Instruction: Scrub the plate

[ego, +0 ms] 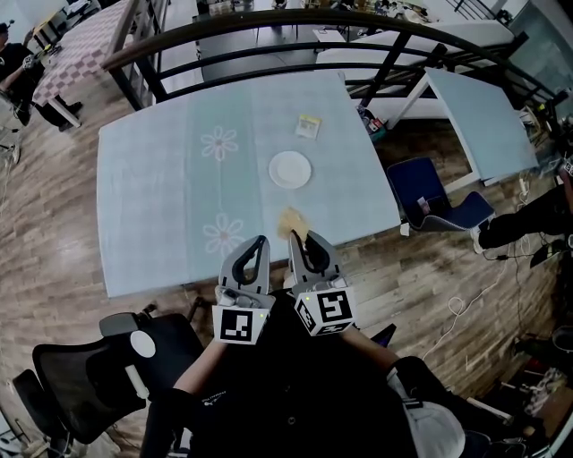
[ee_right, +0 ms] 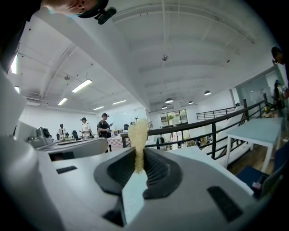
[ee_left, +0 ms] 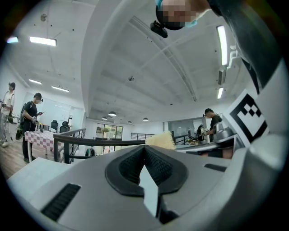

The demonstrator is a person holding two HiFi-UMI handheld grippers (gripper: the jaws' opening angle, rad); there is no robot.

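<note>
A small white plate lies on the pale blue table, right of its middle. Both grippers are held close to the person's body, short of the table's near edge. My right gripper is shut on a yellowish scrub sponge, which stands up thin between the pads in the right gripper view. My left gripper is shut with nothing in it; its dark pads meet. The sponge shows beyond the left gripper too. The plate is well ahead of both grippers.
A small yellow-white packet lies on the table beyond the plate. A black chair stands at the near left, a blue chair at the right of the table. A dark railing runs behind the table. Cables lie on the wooden floor at the right.
</note>
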